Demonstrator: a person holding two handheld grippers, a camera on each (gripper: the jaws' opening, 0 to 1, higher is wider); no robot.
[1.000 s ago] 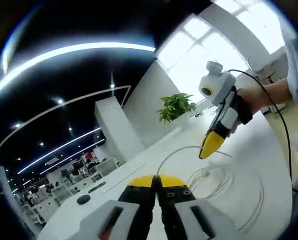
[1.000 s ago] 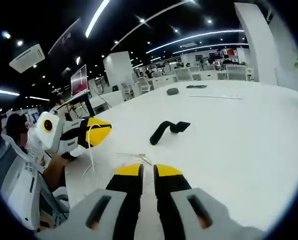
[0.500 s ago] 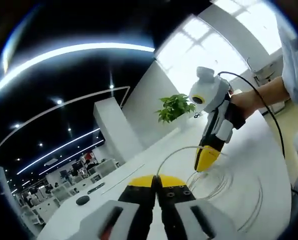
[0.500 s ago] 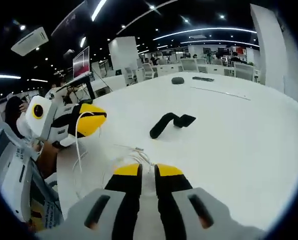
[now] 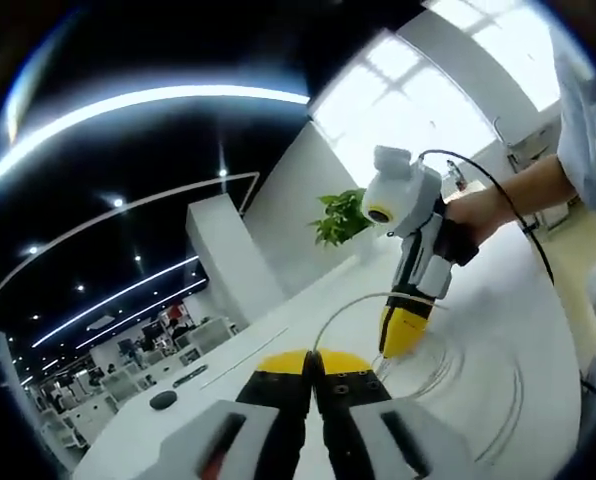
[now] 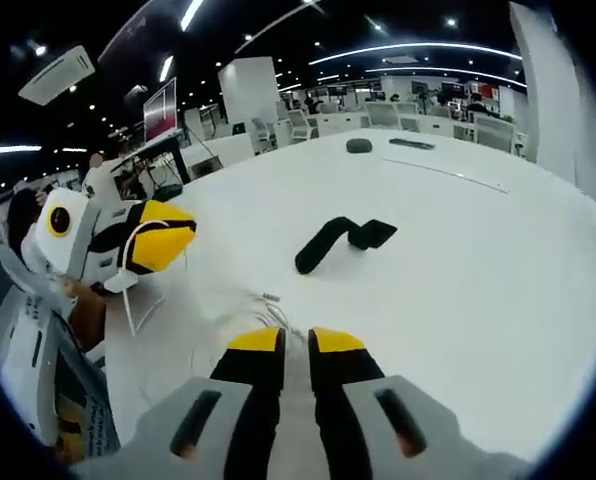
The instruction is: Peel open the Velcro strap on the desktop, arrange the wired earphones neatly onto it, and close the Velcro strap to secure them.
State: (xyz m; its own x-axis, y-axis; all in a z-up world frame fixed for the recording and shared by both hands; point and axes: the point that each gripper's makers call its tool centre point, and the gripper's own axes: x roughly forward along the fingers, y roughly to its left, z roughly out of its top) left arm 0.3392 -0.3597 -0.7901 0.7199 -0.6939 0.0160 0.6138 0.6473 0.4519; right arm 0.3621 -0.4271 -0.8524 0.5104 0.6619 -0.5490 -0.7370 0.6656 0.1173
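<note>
A black Velcro strap (image 6: 330, 243) lies bent on the white desk (image 6: 478, 260), beyond my right gripper (image 6: 296, 342). That gripper's yellow jaws stand a narrow gap apart, with nothing seen between them. The white earphone cable (image 6: 263, 312) lies in loose loops just ahead of its tips. My left gripper (image 5: 311, 362) is shut on a strand of the earphone cable (image 5: 353, 300), which arcs up and to the right. In the left gripper view the right gripper (image 5: 399, 332) points down at the cable coil (image 5: 448, 370). In the right gripper view the left gripper (image 6: 158, 243) hovers at the left, cable hanging from it.
A dark mouse-like object (image 6: 358, 146) and a keyboard (image 6: 413, 143) lie far back on the desk. A potted plant (image 5: 346, 213) stands by the wall. A person's hand (image 5: 483, 207) holds the right gripper. A chair (image 6: 28, 350) stands at the desk's left edge.
The right gripper has moved down and in toward the cable coil, nearer the left gripper. The left gripper has stayed shut on the cable.
</note>
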